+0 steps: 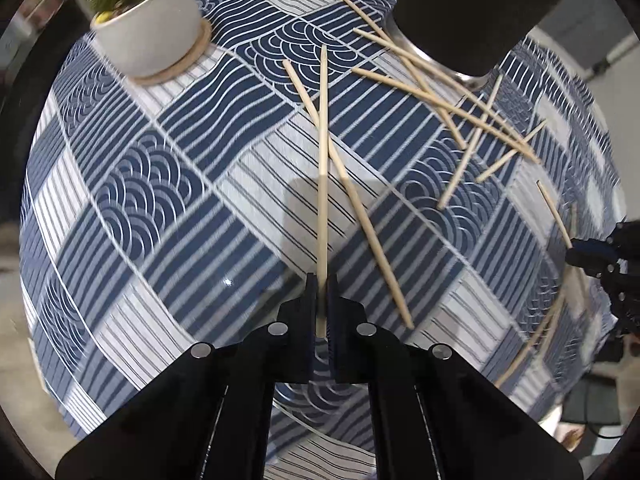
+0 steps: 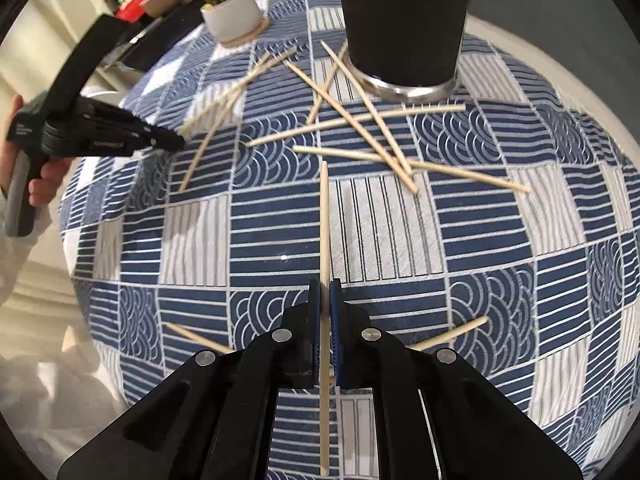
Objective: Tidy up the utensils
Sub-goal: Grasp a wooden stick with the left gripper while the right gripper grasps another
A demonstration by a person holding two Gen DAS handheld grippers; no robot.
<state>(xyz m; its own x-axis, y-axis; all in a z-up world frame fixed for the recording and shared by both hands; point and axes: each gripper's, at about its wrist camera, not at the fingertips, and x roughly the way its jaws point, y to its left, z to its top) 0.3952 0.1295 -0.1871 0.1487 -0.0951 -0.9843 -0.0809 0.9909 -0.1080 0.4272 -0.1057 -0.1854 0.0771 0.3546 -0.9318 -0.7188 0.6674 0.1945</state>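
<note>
Your left gripper (image 1: 319, 280) clamps one chopstick (image 1: 322, 184); your right gripper (image 2: 325, 286) clamps another chopstick (image 2: 324, 224). The black cup (image 2: 404, 20) at 12 o'clock is cropped; the left gripper's lettering is unreadable.

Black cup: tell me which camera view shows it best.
The right wrist view. There the black cup stands upright in the middle with its silver base ring visible on the tablecloth. The left wrist view shows it tilted at the top edge, partly cut off.
</note>
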